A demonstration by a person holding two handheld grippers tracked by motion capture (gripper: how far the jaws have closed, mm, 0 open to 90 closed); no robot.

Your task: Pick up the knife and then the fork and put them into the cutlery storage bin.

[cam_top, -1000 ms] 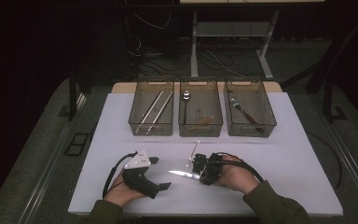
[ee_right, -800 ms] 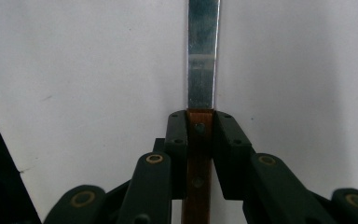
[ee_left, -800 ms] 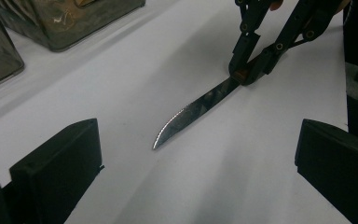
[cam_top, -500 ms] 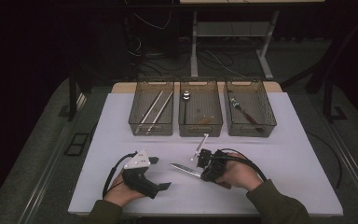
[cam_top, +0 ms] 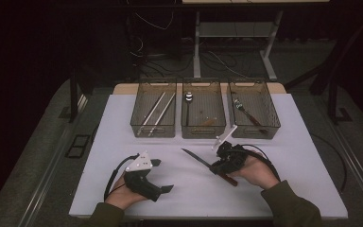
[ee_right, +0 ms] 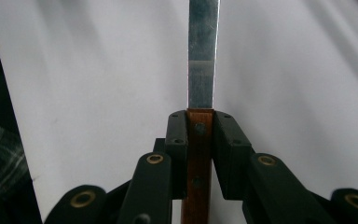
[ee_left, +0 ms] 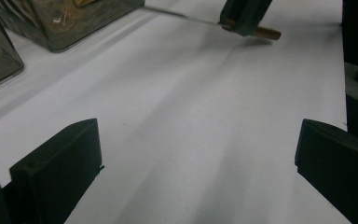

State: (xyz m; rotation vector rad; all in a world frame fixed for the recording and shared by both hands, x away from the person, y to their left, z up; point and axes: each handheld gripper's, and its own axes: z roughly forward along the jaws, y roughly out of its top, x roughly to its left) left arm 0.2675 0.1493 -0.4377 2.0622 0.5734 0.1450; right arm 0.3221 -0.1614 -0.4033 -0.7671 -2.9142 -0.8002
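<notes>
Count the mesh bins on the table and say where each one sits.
3, in a row along the table's far edge: the left bin with long rods, the middle bin with a spoon, the right bin with a fork. None seem hidden.

No text, label, brand, number or sign can be read anywhere, neither on the wooden-handled steel knife (ee_right: 200,93), nor on the 3 smoky transparent plastic bins (cam_top: 203,127), nor on the white tabletop (cam_top: 283,189).

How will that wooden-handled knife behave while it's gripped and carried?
Likely stiff: the knife has a straight metal blade. Probably no rolling, since the right gripper clamps its flat riveted handle. Its long blade overhangs, so it might pivot slightly.
</notes>
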